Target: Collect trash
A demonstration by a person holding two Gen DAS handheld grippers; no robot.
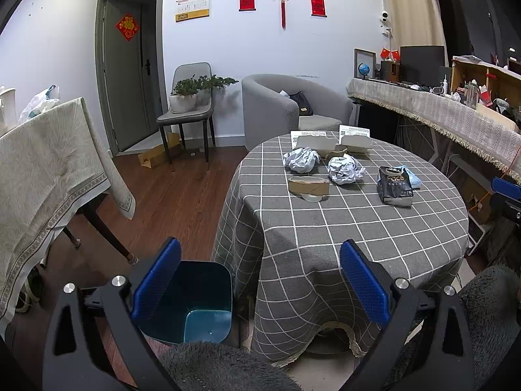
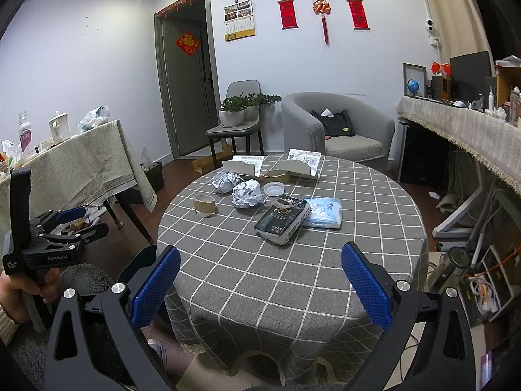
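I am holding my left gripper (image 1: 260, 280) spread wide with nothing between its blue pads, hanging over the near edge of the round table (image 1: 374, 228) draped in a grey checked cloth. Just below and to the left of its left finger, the teal trash bin (image 1: 195, 299) is standing on the wooden floor, touching the hanging cloth, its inside bare as far as I am seeing. My right gripper (image 2: 260, 280) is likewise splayed and gripping nothing, hovering above the near part of the tabletop. Ahead of it the trash is lying well beyond the fingertips: a black tissue pack (image 2: 282, 223) straight ahead, with a pale blue tissue pack (image 2: 325, 213) touching its right side. Farther ahead and to the left, two crumpled paper balls (image 2: 247, 193) are sitting side by side, and left of them a brown tape roll (image 2: 204, 204) is standing apart. A small clear lid (image 2: 273, 189) is resting just right of the nearer ball, with a second tape roll (image 2: 275, 176) behind it. At the far edge, two folded cardboard pieces (image 2: 242, 166) are standing upright with printed sheets behind them. In the right wrist view, my left hand (image 2: 19, 290) is showing at the far left, wrapped around the handle of the left gripper. A grey fuzzy sleeve (image 1: 221, 368) is showing along the bottom.
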